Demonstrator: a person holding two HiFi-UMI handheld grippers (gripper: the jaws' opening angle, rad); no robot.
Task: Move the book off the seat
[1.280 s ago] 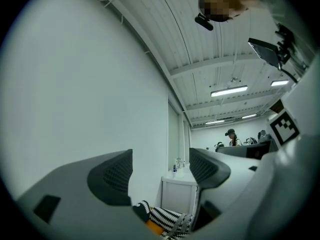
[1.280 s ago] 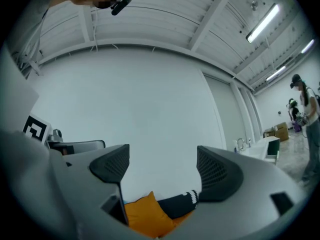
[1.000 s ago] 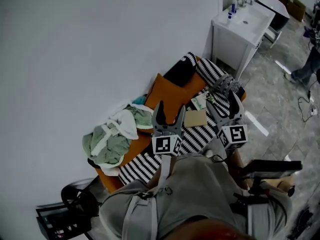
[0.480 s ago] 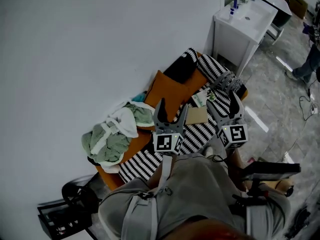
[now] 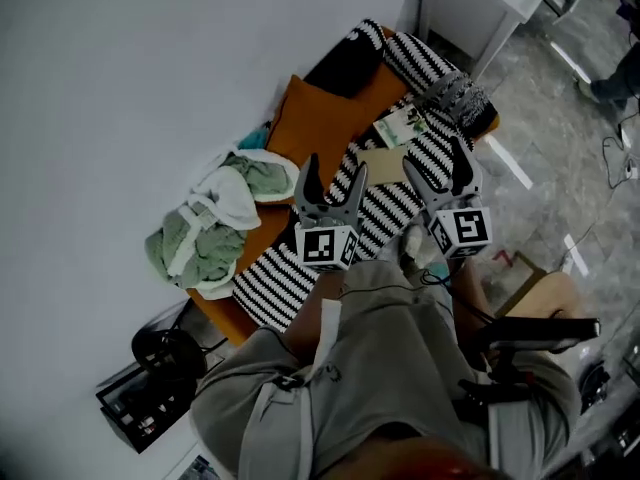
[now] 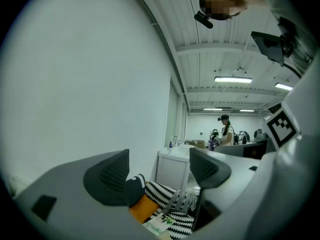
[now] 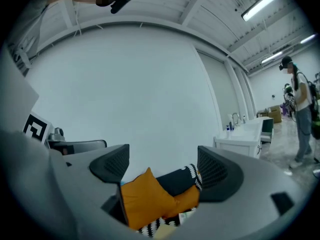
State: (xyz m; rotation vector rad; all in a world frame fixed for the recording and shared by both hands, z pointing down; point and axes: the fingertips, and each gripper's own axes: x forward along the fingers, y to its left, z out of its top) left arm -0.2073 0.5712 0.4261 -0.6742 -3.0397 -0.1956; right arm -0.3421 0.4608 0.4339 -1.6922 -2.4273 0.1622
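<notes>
Not started: book (image 5: pixel 384 161) lies on sofa seat (image 5: pixel 280 280), ahead of both tongs. L tongs (image 5: pixel 335 175) & R tongs (image 5: pixel 437 162) spread wide, empty, no contact. Grab + lift-off left to do.

Shows a thin tan book (image 5: pixel 376 160), plain-covered and closed, lying flat on the seat (image 5: pixel 283 280). Rests on the black-and-white striped cover, toward the far end. Orange upholstery at the seat's edges and back, low and long against the wall.
</notes>
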